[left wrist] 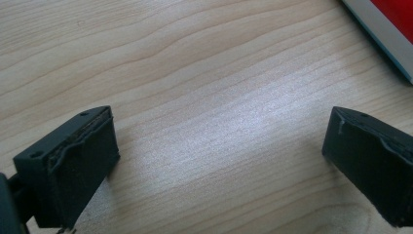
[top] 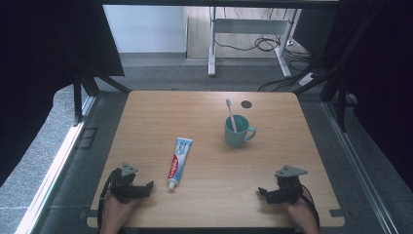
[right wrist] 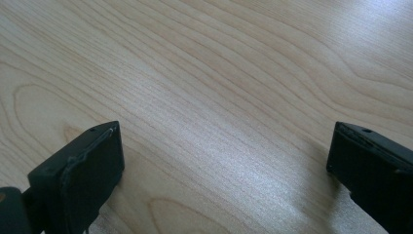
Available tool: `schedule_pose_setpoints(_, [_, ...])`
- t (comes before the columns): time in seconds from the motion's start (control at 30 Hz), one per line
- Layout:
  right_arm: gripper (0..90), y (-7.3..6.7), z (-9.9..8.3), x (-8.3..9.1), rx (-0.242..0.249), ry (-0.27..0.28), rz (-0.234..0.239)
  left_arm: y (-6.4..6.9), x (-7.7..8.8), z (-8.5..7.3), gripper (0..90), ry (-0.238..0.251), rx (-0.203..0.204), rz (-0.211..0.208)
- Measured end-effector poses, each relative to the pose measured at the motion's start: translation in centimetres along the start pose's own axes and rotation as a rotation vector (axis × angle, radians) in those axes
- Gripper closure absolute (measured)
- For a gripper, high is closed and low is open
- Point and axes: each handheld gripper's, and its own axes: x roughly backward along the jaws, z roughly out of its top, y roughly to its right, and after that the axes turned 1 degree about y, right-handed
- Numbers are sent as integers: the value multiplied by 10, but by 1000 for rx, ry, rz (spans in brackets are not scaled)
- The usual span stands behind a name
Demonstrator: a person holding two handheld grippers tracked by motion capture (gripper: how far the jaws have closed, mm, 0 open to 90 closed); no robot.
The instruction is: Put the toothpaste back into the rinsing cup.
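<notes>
- Toothpaste tube (top: 179, 162): lies flat on the table (top: 204, 195), long axis from 12 to 6 o'clock, cap at the near end, just off the left gripper's tip at its 3 o'clock.
- Left gripper (top: 149, 185): nearer of the two; jaws wide apart, holding nothing, resting at the near edge. Tube edge (left wrist: 389, 29) sits at 1 o'clock in its own view.
- Right gripper (top: 262, 192): jaws wide apart, empty, well apart from the tube.
- Mug (top: 237, 131) with toothbrush (top: 230, 114): toward 12 o'clock, untouched.

1. Wooden table (top: 272, 185), pale grain; a small dark round spot (top: 246, 104) near its far edge;
2. White desk frame (top: 212, 46) beyond, cables (top: 265, 44) lying on the floor beneath it.
</notes>
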Motion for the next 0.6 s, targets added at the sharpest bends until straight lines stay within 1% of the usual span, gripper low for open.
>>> schedule_pose_setpoints(0.1, [0, 0, 0, 0, 0, 0, 0, 1, 0, 2, 6, -11, -6, -5])
schedule_pose_setpoints(0.27, [0, 0, 0, 0, 0, 1, 0, 4, 0, 6, 17, -30, -25, 6])
schedule_pose_setpoints(0.3, [0, 0, 0, 0, 0, 1, 0, 4, 1, 9, 19, -47, -35, 5])
schedule_pose_setpoints(0.37, [0, 0, 0, 0, 0, 1, -2, 4, 1, 13, 25, -62, -33, -2])
schedule_pose_setpoints(0.4, [0, 0, 0, 0, 0, 1, -2, 4, 1, 13, 28, -62, -33, -2])
schedule_pose_setpoints(0.5, [0, 0, 0, 0, 0, 0, -4, 3, 1, 18, 29, -103, -25, -13])
schedule_pose_setpoints(0.6, [0, 0, 0, 0, -1, 0, -4, 0, 0, 23, 32, -148, -12, -34])
